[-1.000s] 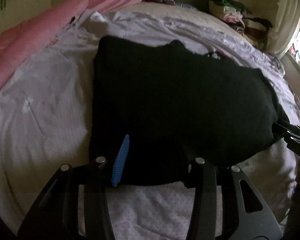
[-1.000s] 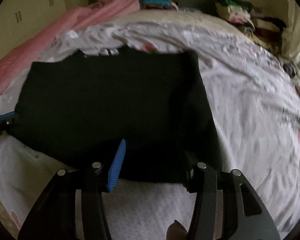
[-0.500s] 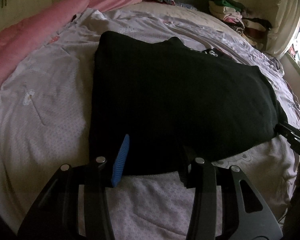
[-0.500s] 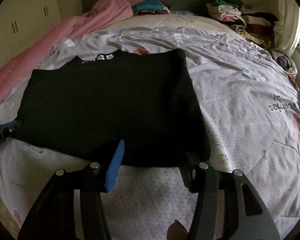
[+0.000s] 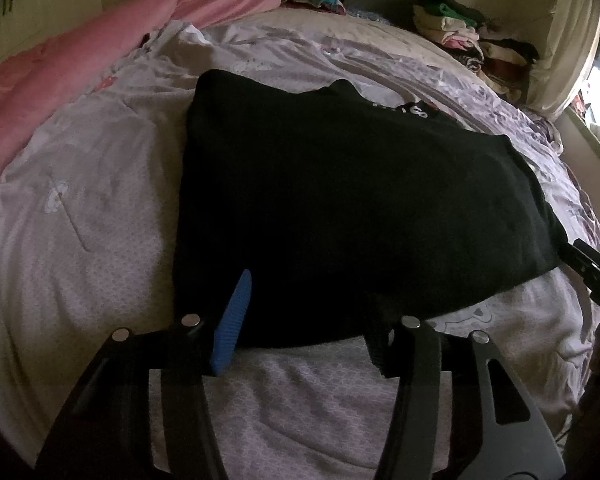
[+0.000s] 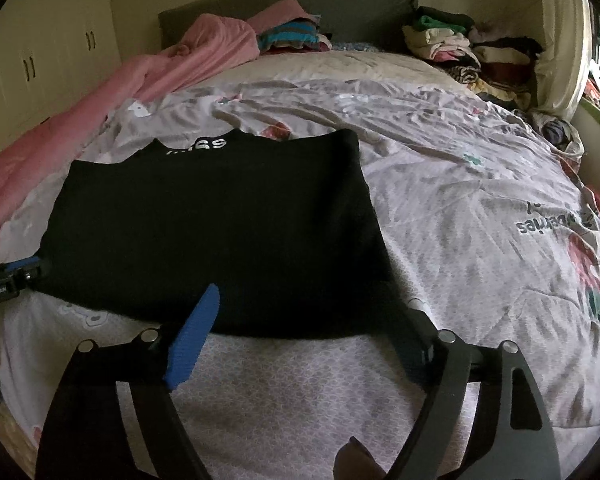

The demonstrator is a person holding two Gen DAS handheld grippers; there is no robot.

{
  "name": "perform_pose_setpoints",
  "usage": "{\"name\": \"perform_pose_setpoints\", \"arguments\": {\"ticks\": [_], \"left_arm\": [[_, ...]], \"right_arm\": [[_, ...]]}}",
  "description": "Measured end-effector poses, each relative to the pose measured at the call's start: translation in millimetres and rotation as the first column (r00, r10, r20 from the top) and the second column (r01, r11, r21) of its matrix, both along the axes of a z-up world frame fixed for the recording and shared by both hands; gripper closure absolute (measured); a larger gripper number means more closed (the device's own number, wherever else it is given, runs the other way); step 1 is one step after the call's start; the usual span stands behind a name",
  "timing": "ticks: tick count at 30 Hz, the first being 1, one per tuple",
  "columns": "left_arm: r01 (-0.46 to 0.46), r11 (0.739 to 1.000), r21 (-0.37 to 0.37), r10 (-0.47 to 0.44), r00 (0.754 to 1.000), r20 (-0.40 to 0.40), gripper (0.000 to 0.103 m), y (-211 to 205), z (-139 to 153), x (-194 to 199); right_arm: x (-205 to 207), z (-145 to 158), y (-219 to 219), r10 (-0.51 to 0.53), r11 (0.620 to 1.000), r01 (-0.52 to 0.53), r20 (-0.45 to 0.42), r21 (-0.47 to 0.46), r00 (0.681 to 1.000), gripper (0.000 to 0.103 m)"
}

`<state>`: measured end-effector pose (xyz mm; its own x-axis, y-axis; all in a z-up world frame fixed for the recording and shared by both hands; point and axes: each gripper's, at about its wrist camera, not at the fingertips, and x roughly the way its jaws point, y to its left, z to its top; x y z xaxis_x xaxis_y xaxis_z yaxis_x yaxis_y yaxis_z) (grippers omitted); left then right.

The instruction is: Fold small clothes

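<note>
A black garment [image 5: 340,208] with white lettering on its far edge lies folded flat on the pale printed bedspread [image 5: 80,208]. My left gripper [image 5: 308,292] sits at its near left corner. Its jaws are opening, and the hem lies loose between the blue pad [image 5: 232,320] and the dark one. In the right wrist view the same garment [image 6: 212,232] fills the left half. My right gripper [image 6: 304,300] is at its near right corner with jaws opening wide, hem between the pads, nothing pressed. Each gripper shows at the other view's edge: the right gripper [image 5: 594,272] and the left gripper [image 6: 8,280].
A pink blanket [image 6: 148,80] runs along the bed's left side. Piles of clothes [image 6: 460,44] sit by the grey headboard [image 6: 340,8] at the back. Cupboard doors [image 6: 28,64] stand to the left, a window to the right. Bare bedspread [image 6: 480,200] lies right of the garment.
The right gripper's jaws have spread much wider and it has drawn back and up a little from the hem. The left jaws have widened slightly. The garment now lies still.
</note>
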<state>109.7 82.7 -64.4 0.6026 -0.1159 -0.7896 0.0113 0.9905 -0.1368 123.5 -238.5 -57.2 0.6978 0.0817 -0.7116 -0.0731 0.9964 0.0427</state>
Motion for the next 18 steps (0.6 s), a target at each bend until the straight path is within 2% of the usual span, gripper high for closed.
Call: {"name": "perform_pose_setpoints", "arguments": {"ticks": [3, 7, 10, 14, 16, 18], "left_arm": [[-0.022, 0.999, -0.034, 0.023, 0.999, 0.035, 0.048, 8.1, 8.1, -3.9], [-0.118, 0.990, -0.079, 0.124, 0.989, 0.079, 0.047, 34.1, 18.5, -9.2], [-0.163, 0.981, -0.102, 0.168, 0.985, 0.041, 0.046, 50.8, 11.8, -3.0], [-0.209, 0.954, -0.215, 0.199, 0.978, -0.065, 0.046, 72.5, -10.1, 6.8], [-0.220, 0.941, -0.256, 0.208, 0.975, -0.073, 0.046, 79.1, -12.2, 8.8], [-0.213, 0.944, -0.252, 0.205, 0.977, -0.061, 0.048, 78.8, -10.1, 10.4]], "right_arm": [[1.7, 0.0, -2.3, -0.010, 1.000, 0.010, 0.002, -0.006, 1.000, 0.018], [8.5, -2.3, -11.0, -0.037, 0.999, 0.037, -0.012, -0.011, 0.999, 0.018], [16.8, -6.2, -16.2, -0.043, 0.999, 0.043, -0.031, -0.004, 0.999, 0.018], [30.5, -13.6, -23.9, -0.065, 0.998, 0.066, -0.061, 0.013, 0.996, 0.018], [37.1, -16.5, -29.9, -0.086, 0.995, 0.088, -0.071, 0.035, 0.994, 0.018], [42.1, -19.3, -35.0, -0.098, 0.993, 0.103, -0.084, 0.060, 0.992, 0.020]]}}
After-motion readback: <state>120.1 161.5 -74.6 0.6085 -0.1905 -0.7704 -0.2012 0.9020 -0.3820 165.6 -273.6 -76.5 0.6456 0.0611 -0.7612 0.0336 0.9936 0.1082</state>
